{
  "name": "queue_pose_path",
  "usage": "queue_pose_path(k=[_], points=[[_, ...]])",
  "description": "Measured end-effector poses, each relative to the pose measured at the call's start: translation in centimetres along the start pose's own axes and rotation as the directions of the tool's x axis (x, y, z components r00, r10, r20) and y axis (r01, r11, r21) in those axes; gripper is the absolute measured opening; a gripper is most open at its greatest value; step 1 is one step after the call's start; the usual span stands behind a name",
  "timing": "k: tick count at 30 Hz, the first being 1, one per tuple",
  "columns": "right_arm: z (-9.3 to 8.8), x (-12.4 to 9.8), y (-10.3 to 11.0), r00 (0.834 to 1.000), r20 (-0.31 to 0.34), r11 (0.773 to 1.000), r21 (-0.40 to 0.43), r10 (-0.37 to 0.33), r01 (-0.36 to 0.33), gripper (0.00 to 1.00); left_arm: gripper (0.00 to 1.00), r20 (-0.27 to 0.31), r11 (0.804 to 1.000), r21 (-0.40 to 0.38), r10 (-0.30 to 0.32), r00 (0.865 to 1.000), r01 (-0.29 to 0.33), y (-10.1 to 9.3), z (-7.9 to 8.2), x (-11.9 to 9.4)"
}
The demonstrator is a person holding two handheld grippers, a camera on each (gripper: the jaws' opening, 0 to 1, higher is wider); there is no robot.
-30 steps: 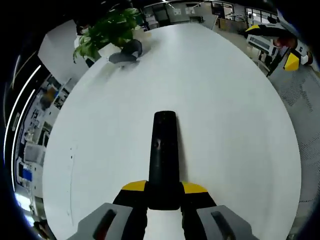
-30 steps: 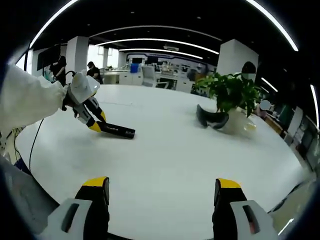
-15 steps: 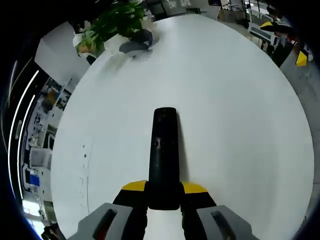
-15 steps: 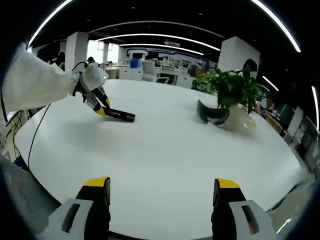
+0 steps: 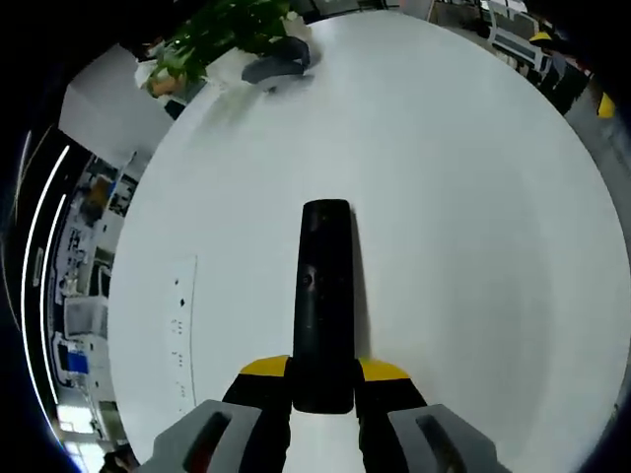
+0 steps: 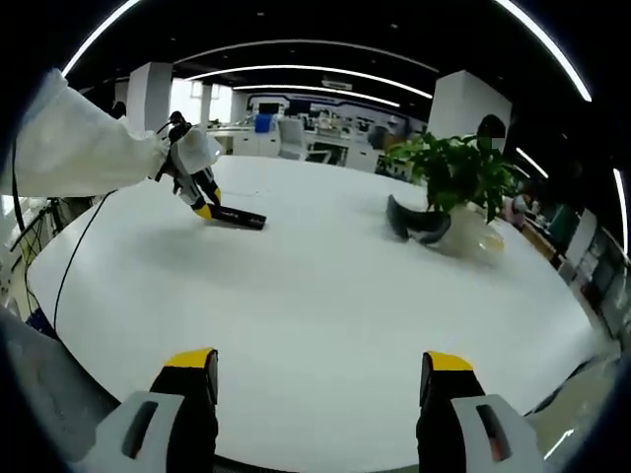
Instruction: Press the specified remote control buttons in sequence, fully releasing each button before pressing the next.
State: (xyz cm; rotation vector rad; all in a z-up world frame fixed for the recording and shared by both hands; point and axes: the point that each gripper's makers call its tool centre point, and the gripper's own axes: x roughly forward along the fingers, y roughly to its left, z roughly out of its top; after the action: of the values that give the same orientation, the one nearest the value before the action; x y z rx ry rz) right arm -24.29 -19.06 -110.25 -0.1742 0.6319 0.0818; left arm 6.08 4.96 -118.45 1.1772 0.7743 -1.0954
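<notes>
Round white desk (image 6: 325,315) carries a potted plant (image 6: 455,182) with a dark headset (image 6: 414,224) beside it. Left gripper (image 5: 322,379), jaws clenched on the near end of the black remote control (image 5: 323,296), over the desk. Right gripper (image 6: 314,379) jaws released, holding nothing.

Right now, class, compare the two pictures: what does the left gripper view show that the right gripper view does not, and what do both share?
Only the left gripper view shows the long black remote control close up, its near end clamped between the yellow-tipped left gripper, and a white strip with dark dots lying on the table.

Only the right gripper view shows the open, empty right gripper, a white sleeve, and the office ceiling lights.

Both share the round white table, the remote, the left gripper, the green potted plant and the dark curved object beside it.
</notes>
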Motion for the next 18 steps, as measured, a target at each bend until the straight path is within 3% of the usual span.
queue_pose_path(k=[8,11,18], points=[[0.0,0.0,-0.1,1.000,0.002,1.000,0.005,-0.002,0.002,0.84,0.24,-0.045,0.999,-0.028,-0.034,0.998,0.033,0.3,-1.3,0.9],[0.0,0.1,0.0,1.000,0.003,1.000,0.003,-0.001,0.001,0.84,0.24,-0.032,0.996,-0.066,-0.054,0.998,0.052,0.6,-1.3,0.8],[0.0,0.1,0.0,1.000,0.003,1.000,0.003,0.002,-0.002,0.84,0.23,-0.039,0.996,-0.029,-0.084,0.996,0.083,-0.4,-0.9,0.4]])
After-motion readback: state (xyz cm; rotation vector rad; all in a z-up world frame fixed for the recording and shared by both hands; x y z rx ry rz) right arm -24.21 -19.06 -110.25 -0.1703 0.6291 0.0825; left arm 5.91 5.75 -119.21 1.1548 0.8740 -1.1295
